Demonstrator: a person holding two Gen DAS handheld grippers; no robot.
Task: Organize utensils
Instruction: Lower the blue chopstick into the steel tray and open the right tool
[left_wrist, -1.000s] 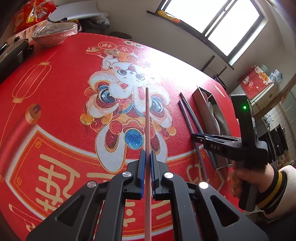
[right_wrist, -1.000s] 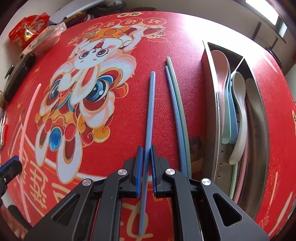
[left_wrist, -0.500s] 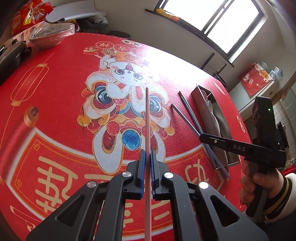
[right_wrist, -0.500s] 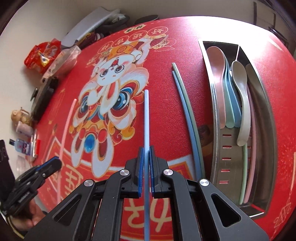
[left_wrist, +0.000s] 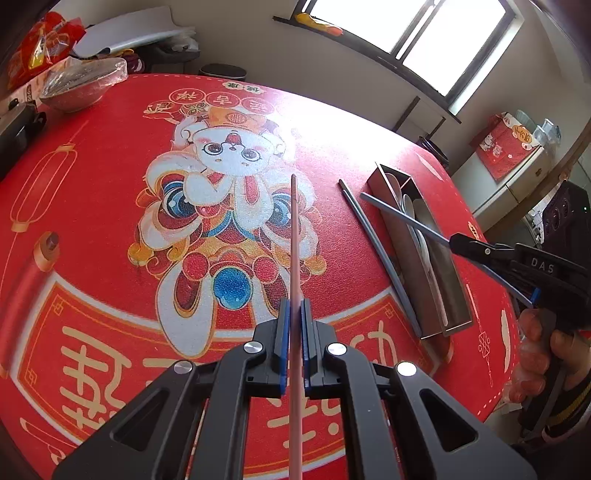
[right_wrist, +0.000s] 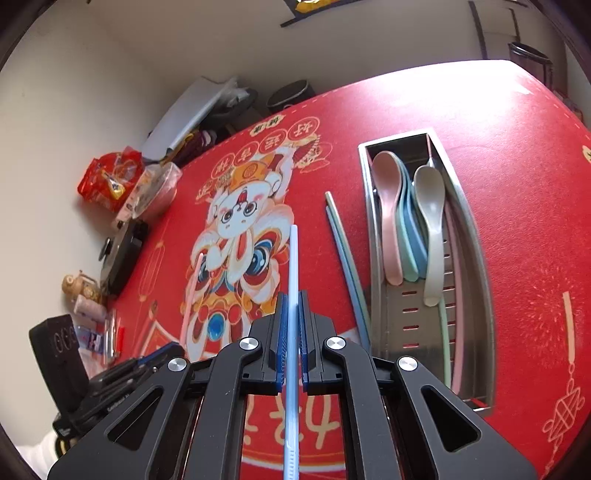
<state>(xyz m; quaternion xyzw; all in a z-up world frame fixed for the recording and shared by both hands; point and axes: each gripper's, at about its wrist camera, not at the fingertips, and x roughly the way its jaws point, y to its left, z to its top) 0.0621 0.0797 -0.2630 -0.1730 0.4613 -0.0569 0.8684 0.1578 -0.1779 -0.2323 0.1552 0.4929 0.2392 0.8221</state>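
Both grippers were matte black plastic with triangular cut-outs, silver round screws and blue pads: the left gripper (left_wrist: 294, 341) and the right gripper (right_wrist: 291, 341). White "DAS" lettering marked the right one's side; the right hand (left_wrist: 543, 354) wore a black-and-yellow striped cuff.

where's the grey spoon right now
In the right wrist view the grey spoon lies in the metal utensil tray at right, just right of the stacked pink spoon and blue spoons.
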